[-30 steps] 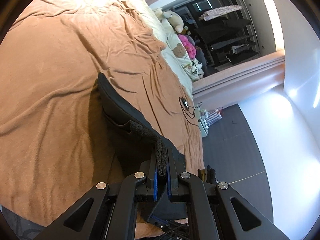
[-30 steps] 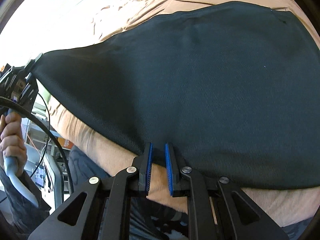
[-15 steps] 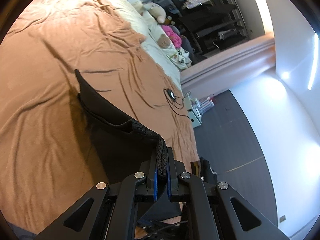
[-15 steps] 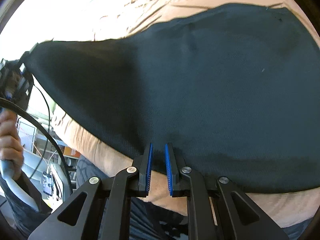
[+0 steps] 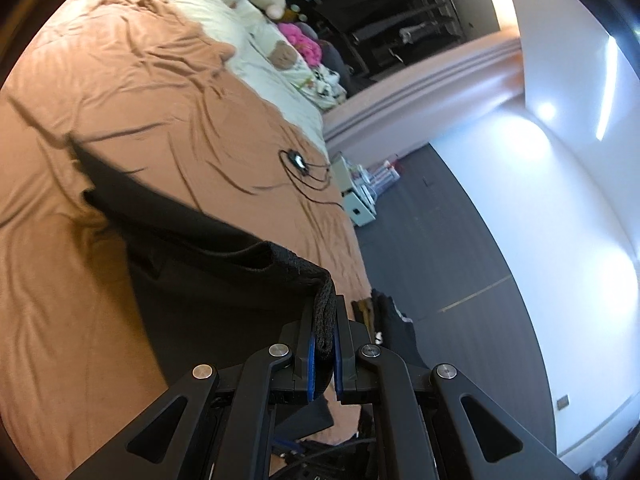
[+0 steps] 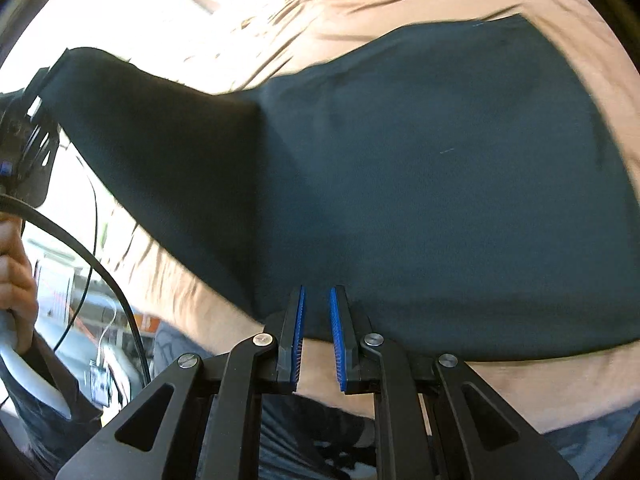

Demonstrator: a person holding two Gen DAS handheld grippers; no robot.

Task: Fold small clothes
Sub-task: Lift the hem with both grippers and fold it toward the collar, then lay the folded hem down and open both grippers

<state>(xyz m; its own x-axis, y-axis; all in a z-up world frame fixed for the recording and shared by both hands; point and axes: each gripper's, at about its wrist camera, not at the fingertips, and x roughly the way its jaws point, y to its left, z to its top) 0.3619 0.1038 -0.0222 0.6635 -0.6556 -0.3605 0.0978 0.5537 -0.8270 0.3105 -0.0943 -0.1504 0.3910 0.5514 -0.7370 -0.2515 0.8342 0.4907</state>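
A dark garment (image 6: 440,184) lies on a tan bedspread (image 5: 100,140). My left gripper (image 5: 323,320) is shut on its knit corner (image 5: 326,312) and holds that corner lifted off the bed, so the cloth (image 5: 192,232) rises in a flap. In the right wrist view the lifted flap (image 6: 152,140) stretches up to the left gripper (image 6: 24,132) at the far left. My right gripper (image 6: 318,312) is open and empty, just above the garment's near edge.
Pillows and plush toys (image 5: 276,48) lie at the bed's head. A small device with a black cable (image 5: 298,162) rests on the bedspread near the right edge. Dark floor (image 5: 460,260) and white storage boxes (image 5: 360,200) are beyond the bed.
My left gripper has lifted the garment corner higher and carried it over toward the garment's middle, raising a larger flap. My right gripper has stayed open at the near edge.
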